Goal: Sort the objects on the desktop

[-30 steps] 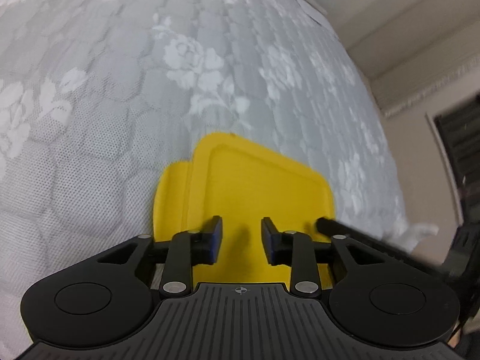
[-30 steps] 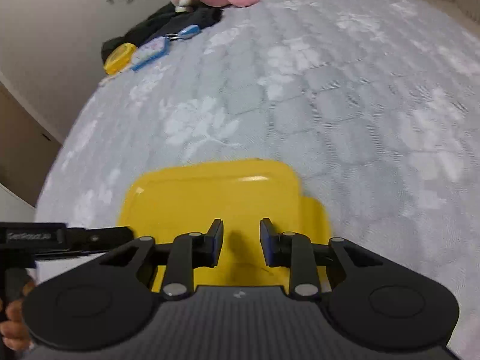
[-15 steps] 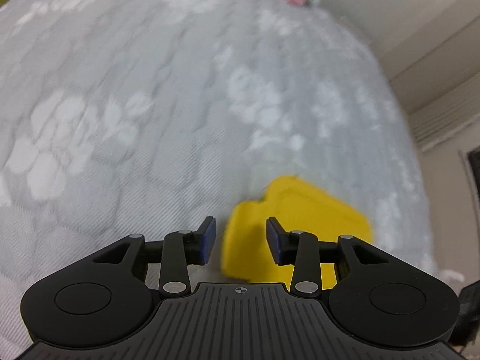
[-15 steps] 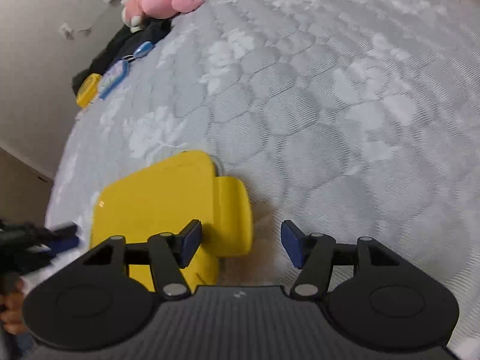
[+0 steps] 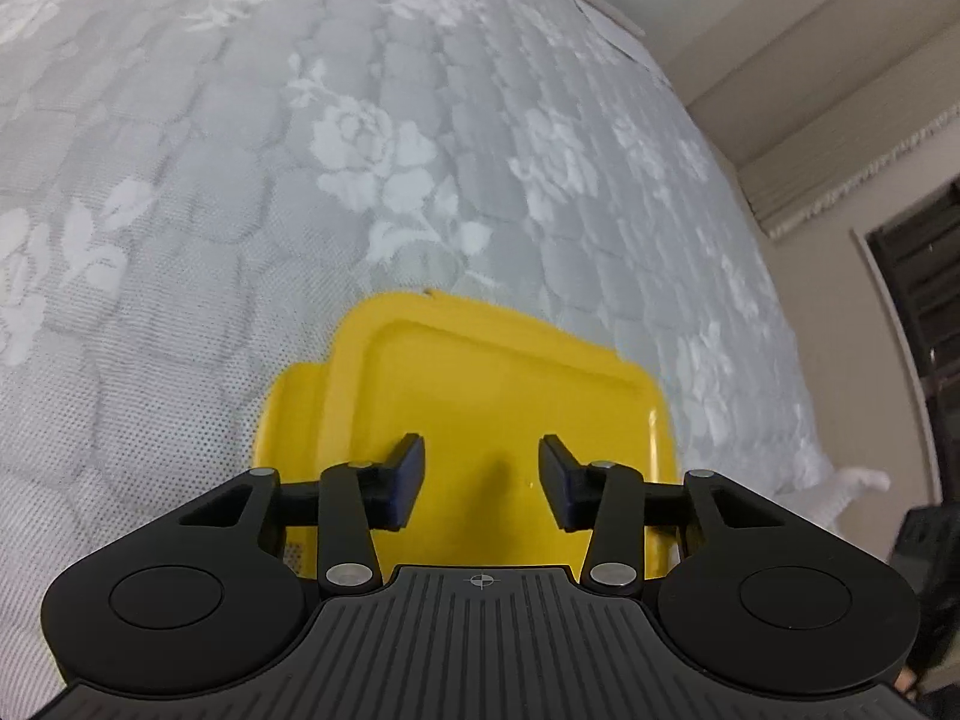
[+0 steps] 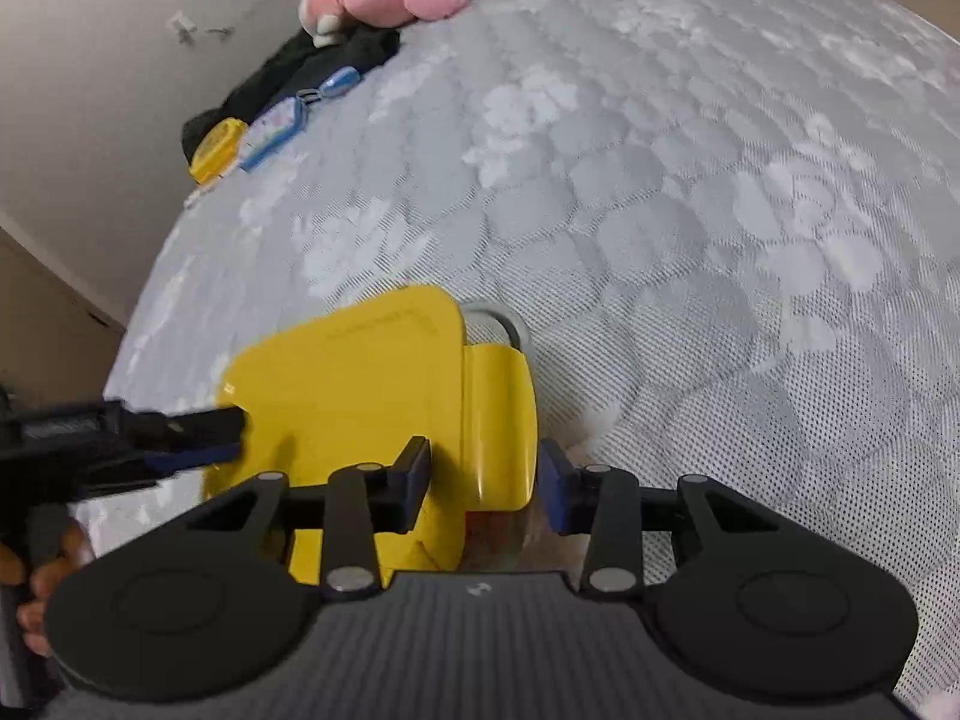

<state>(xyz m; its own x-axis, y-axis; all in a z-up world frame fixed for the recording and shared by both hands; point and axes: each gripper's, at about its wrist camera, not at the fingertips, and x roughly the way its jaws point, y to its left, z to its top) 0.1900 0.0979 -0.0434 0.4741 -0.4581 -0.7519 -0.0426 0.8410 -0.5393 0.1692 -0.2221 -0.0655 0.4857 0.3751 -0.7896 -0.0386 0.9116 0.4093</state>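
Yellow lid (image 5: 480, 396) sits low and center in both views on the grey flowered mattress (image 5: 300, 150), left gripper (image 5: 482, 483) spreading its jaws over the flat top pinching nothing, right gripper (image 6: 485, 483) closing around the lid's side flap (image 6: 501, 420), pads not pressing.

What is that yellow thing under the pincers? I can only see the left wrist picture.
Observer: It is a yellow lid. The right wrist view shows a clear container's rim peeking out beyond it.
Operator: Is the other pincer near it?
Observer: Yes. The right gripper straddles the lid's side flap, with its jaws closing and both pads not yet pressing.
Operator: Is anything else around?
Observer: Further back, a small yellow box lies beside a blue-edged case.
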